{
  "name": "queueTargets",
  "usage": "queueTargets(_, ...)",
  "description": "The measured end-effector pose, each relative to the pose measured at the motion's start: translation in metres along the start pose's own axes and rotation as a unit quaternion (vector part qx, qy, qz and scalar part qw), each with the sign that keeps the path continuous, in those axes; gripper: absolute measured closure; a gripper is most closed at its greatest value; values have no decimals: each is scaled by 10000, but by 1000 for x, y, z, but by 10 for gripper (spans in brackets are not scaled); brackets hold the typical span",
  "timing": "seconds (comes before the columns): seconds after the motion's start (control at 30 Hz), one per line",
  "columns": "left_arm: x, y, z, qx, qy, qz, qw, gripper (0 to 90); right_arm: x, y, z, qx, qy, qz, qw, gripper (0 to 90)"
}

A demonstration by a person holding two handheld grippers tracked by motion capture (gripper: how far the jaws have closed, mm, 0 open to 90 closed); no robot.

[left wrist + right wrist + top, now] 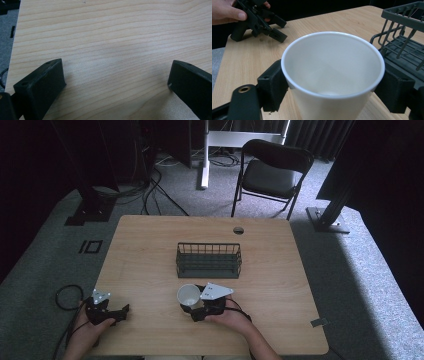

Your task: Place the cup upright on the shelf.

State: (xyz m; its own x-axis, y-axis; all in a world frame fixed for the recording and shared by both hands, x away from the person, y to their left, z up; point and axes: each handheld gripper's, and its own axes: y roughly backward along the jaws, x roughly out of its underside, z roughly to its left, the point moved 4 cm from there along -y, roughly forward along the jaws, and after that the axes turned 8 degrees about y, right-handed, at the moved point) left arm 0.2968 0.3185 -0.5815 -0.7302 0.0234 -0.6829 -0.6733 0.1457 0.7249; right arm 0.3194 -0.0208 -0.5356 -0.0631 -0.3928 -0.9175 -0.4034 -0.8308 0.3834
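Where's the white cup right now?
In the high view the white cup stands near the table's front middle, just in front of the wire basket, between the jaws of the right tongs.

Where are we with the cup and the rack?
Done: the right gripper has the white cup between its jaws, upright. In hand: the cup sits just short of the wire rack. Left: getting it into the rack. The left gripper rests open on the table.

cup [332,75]: base cut off below | wire basket [404,32]: cropped at right edge
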Motion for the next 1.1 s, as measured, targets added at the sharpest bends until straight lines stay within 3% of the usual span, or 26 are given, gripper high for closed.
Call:
queueTargets(0.77, 0, 0, 0, -1, 0, 0, 10000, 11, -25, 5, -3, -35, 31, -146, 9999, 197)
queueTargets(1.1, 0, 0, 0, -3, -11, 11, 10000, 11, -46, 10, -12, 88, 27, -412, 9991, 197)
